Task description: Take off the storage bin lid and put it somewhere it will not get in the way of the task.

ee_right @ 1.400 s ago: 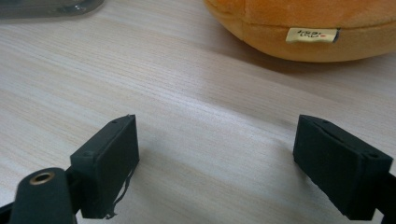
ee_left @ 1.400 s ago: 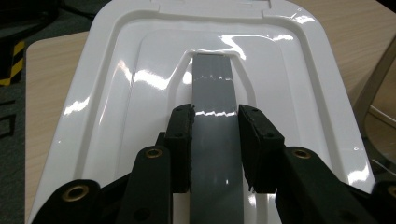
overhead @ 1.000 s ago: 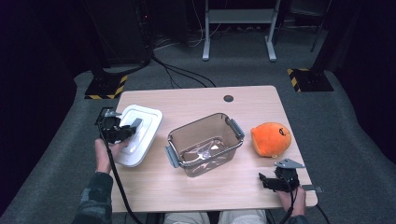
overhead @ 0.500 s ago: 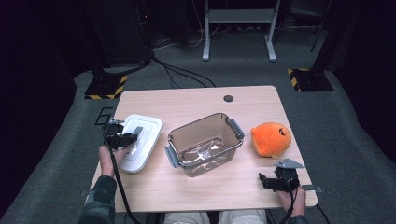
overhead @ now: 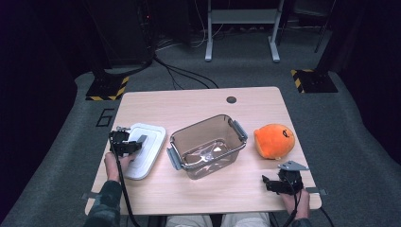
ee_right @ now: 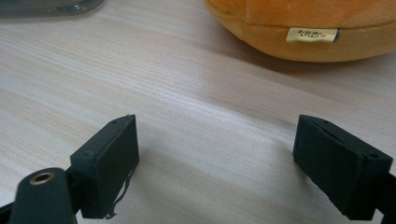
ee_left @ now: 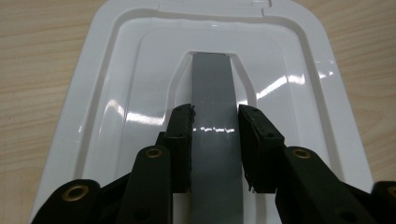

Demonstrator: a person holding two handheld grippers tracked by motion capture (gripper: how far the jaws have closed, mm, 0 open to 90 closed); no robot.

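- High view: the left tool sits over the near part of the white lid, which lies flat on the tabletop just left of the open bin. Lid and bin are apart, so I judge the lid is gripped in order to be carried across and set on the bin.
- High view: the right tool rests low at the near right edge, near the orange plush but not touching it; it looks parked, out of the way of the left hand's work.
- High view: a dark "6" is marked on the floor beside the tabletop's left edge.
- Left gripper view: the left tool is clenched on the grey handle, a raised strip along the lid's middle. One jaw presses on each side of it. The strip is the natural hold, since the rest of the lid is broad and smooth.
- Right gripper view: the right tool is released, its jaws wide apart over bare wood with nothing between them.
- Right gripper view: the plush lies ahead, its pale sewn tag facing the camera; the print on it is too small to read.
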